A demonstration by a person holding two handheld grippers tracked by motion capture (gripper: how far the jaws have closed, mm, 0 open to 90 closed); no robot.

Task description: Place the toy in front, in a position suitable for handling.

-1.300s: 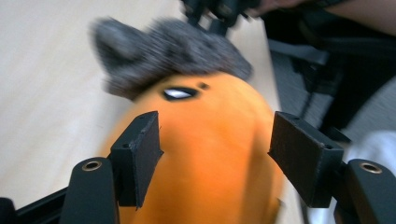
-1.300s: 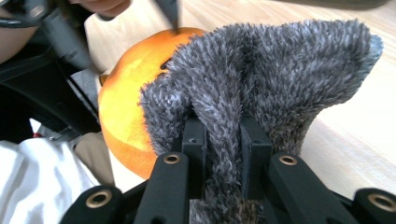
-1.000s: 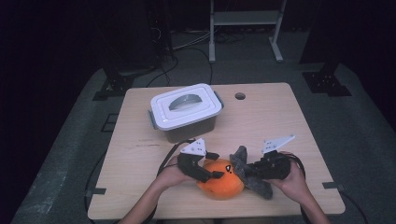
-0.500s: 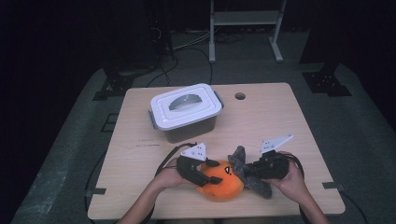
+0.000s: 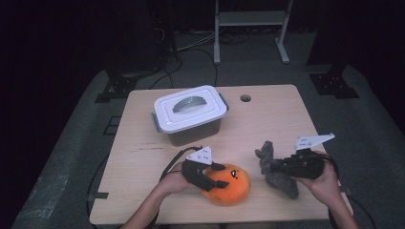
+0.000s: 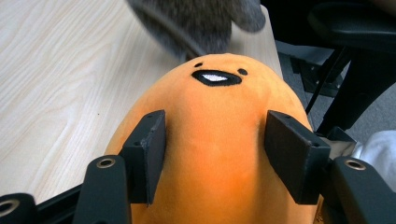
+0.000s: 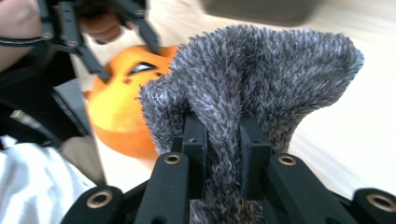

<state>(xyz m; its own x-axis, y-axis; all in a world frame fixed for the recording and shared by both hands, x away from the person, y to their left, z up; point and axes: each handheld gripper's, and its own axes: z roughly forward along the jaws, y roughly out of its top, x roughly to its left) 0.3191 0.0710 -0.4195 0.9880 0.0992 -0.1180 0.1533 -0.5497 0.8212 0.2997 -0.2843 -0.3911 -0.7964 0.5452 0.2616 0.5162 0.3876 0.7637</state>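
here the left gripper (image 5: 210,180) sits over the orange plush toy (image 5: 227,183) near the front edge of the bench (image 5: 267,124), its jaws set either side of the toy's rounded body; in the left gripper view the pads (image 6: 150,154) press into the plush (image 6: 219,140) and dent it, and the jaws have just been opening a little with the toy between them. the toy's small stitched face (image 6: 215,77) points away from that gripper. to the right, well apart from the orange toy, the right gripper (image 5: 282,167) is clamped narrow on a grey furry toy (image 5: 277,169), and in the right gripper view the fur (image 7: 261,79) bunches up between the two jaws. a grey box with a white lid (image 5: 188,114) stands farther back on the bench, lid on.
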